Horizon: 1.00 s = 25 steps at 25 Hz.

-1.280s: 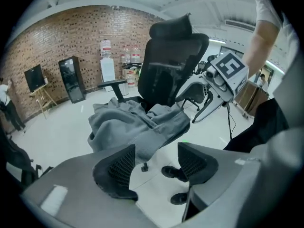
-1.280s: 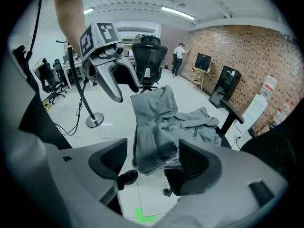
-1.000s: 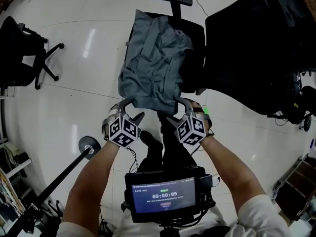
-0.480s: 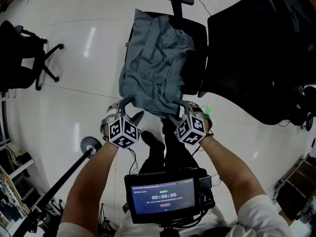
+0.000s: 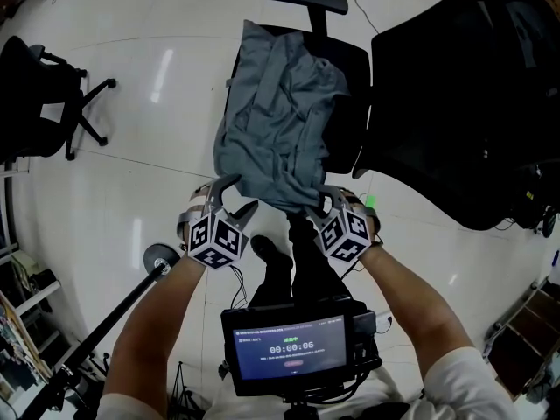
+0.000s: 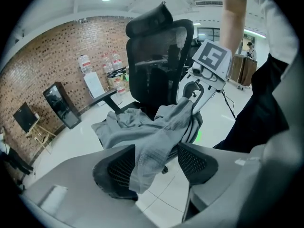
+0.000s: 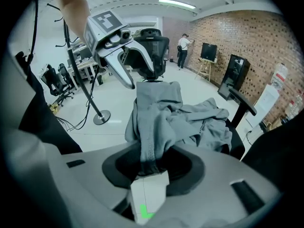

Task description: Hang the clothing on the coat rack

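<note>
A grey garment (image 5: 276, 121) lies crumpled over the seat and back of a black office chair (image 5: 346, 103). My left gripper (image 5: 234, 192) is at its near left hem. Its jaws stand wide apart, and a fold of the cloth (image 6: 152, 137) hangs between them against the left pad. My right gripper (image 5: 317, 199) is at the near right hem. Its jaws are closing, and a bunched fold of the garment (image 7: 152, 141) is pinched between the pads. The coat rack (image 5: 160, 259) stands on a round base to my left, its pole (image 7: 71, 56) rising beside the chair.
A larger black chair (image 5: 472, 103) stands right of the garment's chair, another (image 5: 44, 86) at the far left. A screen (image 5: 293, 348) hangs at my chest, over my legs. Brick walls with stands and boards ring the room; a person (image 7: 182, 49) stands far off.
The right gripper's jaws have come together on the garment's near hem. Both grippers have edged slightly forward into the cloth. The garment has barely shifted.
</note>
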{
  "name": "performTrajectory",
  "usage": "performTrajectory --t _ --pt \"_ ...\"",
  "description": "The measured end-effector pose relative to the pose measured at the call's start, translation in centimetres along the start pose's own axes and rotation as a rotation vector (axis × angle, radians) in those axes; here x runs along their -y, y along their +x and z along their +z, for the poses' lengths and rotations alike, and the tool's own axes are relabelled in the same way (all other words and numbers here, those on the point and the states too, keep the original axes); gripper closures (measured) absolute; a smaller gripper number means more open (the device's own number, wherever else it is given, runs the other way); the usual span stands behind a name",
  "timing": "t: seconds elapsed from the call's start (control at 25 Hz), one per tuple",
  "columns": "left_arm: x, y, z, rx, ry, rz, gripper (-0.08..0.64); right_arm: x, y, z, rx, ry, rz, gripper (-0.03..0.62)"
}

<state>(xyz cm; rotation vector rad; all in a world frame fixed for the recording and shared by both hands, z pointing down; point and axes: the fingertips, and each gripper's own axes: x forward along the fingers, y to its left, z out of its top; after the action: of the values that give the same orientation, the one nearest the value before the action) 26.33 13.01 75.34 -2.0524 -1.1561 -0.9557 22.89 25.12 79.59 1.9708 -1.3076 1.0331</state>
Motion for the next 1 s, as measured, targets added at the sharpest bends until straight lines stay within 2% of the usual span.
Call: performTrajectory --t 0.36,0.52,0.6,0.64,0.8,0.96,1.0 --pt "0.4 2.9 -0.8 -0.085 0.049 -0.093 0.308 -0.4 -0.7 0.0 0.007 -0.033 -0.006 0.477" --pt "-0.1 3.1 -0.6 -0.093 0.048 -0.114 0.395 -0.3 -1.1 -0.1 0.018 -0.036 -0.007 0.479" --pt "-0.3 3.0 -0.2 -0.083 0.031 -0.114 0.507 -0.2 -1.4 0.1 0.029 -0.039 -0.01 0.497" --pt "-0.5 2.8 0.0 -0.074 0.017 -0.114 0.535 -0.1 -1.6 0.2 0.034 -0.04 -0.011 0.497" --pt "-0.9 2.1 1.0 -0.032 -0.046 -0.102 0.545 0.2 -2.1 0.6 0.052 -0.042 -0.014 0.499" --pt "-1.5 1.1 2.3 0.019 -0.119 -0.059 0.546 1.1 -3.1 1.4 0.083 -0.028 -0.03 0.5" --pt "-1.7 0.9 2.6 0.03 -0.138 -0.048 0.546 1.5 -3.4 1.6 0.095 -0.02 -0.039 0.517"
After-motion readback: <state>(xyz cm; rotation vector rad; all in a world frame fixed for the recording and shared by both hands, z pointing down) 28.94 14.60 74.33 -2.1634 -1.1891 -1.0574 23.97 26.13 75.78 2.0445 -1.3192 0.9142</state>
